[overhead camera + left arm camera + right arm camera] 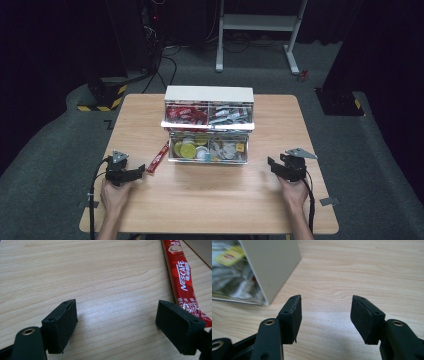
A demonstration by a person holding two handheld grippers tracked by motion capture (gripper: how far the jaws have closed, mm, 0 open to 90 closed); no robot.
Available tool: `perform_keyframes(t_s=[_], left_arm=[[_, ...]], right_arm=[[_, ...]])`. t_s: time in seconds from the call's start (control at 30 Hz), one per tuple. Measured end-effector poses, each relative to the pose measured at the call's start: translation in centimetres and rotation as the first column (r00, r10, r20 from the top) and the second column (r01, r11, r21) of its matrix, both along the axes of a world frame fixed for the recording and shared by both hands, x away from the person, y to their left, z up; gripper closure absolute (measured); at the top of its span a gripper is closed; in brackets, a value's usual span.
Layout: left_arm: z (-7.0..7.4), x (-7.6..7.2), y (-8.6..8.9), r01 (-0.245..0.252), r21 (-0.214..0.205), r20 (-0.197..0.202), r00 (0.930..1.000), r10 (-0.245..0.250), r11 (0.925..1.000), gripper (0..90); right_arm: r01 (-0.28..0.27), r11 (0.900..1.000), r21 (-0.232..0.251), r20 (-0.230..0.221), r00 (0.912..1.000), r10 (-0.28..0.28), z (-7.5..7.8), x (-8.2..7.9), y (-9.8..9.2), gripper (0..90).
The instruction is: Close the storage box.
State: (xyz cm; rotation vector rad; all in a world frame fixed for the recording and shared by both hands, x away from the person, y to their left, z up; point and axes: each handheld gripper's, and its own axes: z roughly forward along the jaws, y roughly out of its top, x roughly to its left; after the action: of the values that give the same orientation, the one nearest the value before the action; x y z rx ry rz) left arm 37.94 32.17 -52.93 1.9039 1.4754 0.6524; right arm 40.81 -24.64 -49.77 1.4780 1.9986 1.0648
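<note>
left gripper beside a loose coffee stick, near the two-tier organiser

nearest the organiser's front left corner, the left gripper (116, 322) stands wide open and empty, the red coffee stick (183, 281) just beside its outer pad. right gripper (325, 317), half open and empty, sits off the organiser (209, 125)'s right end. likely best: straddle the stick across its narrow width, press flat, then close.

A wooden table (210, 200) on grey carpet in a dark room.
A white two-tier organiser box (209, 125) stands at the table's middle, holding red and silver sachets above and yellow and white pods below. Beyond the table stand a white metal frame (257, 30) and black-and-yellow striped bases (102, 97).
</note>
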Motion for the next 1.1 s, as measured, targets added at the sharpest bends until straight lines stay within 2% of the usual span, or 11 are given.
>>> perform_keyframes(t_s=[0.37, 0.57, 0.7, 0.77, 0.87, 1.1], left_arm=[[0.0, 0.0, 0.0, 0.003, 0.002, -0.001, 1.0000, -0.003, 1.0000, 17.3], [0.0, 0.0, -0.1, 0.006, 0.003, -0.004, 1.0000, -0.006, 1.0000, 16.8], [0.0, 0.0, -0.1, 0.007, 0.004, -0.006, 1.0000, -0.007, 1.0000, 16.3], [0.0, 0.0, -0.1, 0.007, 0.004, -0.007, 1.0000, -0.007, 1.0000, 16.2], [0.0, 0.0, -0.1, 0.008, 0.006, -0.007, 0.9999, -0.008, 0.9999, 16.1], [0.0, 0.0, -0.1, 0.006, 0.002, -0.006, 1.0000, -0.006, 1.0000, 16.0]], right_arm=[[0.014, 0.9977, -0.067, -0.033, 0.9993, -0.016, -1.6, 0.6, 0.4, 39.9], [0.024, 0.9967, -0.078, -0.056, 0.9980, -0.029, -2.4, 0.8, 0.5, 38.6], [0.028, 0.9949, -0.097, -0.052, 0.9981, -0.034, -2.4, 0.8, 0.6, 37.2], [0.024, 0.9893, -0.144, -0.043, 0.9986, -0.031, -2.5, 0.8, 0.9, 35.9], [0.041, 0.9899, -0.136, -0.051, 0.9975, -0.049, -2.5, 0.8, 0.9, 32.3], [0.044, 0.9894, -0.138, -0.051, 0.9974, -0.051, -2.5, 0.8, 0.9, 31.6]])
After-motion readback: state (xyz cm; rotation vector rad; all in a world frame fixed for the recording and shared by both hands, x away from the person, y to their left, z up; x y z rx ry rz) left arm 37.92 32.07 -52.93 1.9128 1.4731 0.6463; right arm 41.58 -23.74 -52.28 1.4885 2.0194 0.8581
